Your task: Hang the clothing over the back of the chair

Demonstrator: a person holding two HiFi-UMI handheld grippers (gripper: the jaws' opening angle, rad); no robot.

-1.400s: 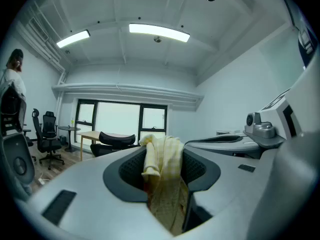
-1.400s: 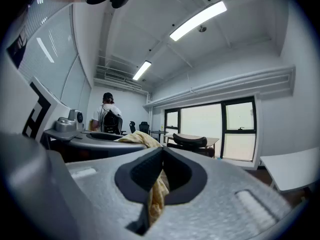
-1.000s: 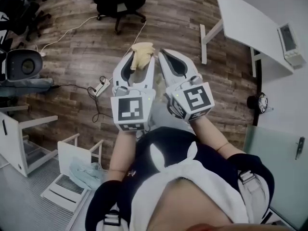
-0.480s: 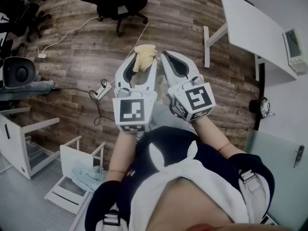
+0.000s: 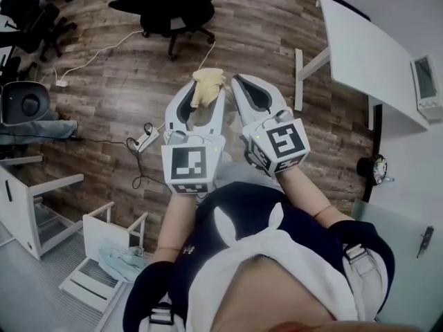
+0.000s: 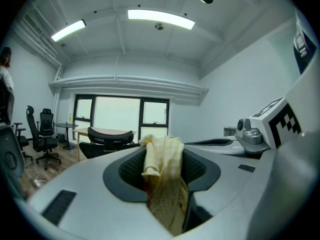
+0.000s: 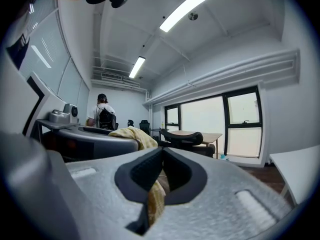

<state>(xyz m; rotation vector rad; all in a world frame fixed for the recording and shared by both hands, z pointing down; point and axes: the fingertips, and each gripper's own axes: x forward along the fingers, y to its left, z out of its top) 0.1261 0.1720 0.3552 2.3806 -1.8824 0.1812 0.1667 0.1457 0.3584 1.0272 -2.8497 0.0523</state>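
Observation:
A yellow checked piece of clothing [image 5: 208,86] is bunched at the tips of my left gripper [image 5: 205,94], which is shut on it; in the left gripper view the clothing [image 6: 165,184] fills the gap between the jaws of that gripper [image 6: 162,154]. My right gripper [image 5: 237,83] is held close beside the left one. It is shut, with a strip of the clothing [image 7: 155,201] pinched low between its jaws [image 7: 162,151]. A black office chair [image 5: 169,2] stands ahead on the wooden floor, also seen as the chair [image 6: 110,136] and the chair [image 7: 184,136], apart from both grippers.
A white desk [image 5: 367,47] stands at the right. A power strip with cables [image 5: 145,128] lies on the floor ahead left. A low white rack [image 5: 104,237] holding a blue cloth [image 5: 121,261] sits at lower left. A person [image 7: 102,115] stands far off.
Both grippers have travelled forward together with the clothing still held; the floor has slid back under them and the black office chair has come nearer. Neither grip has changed.

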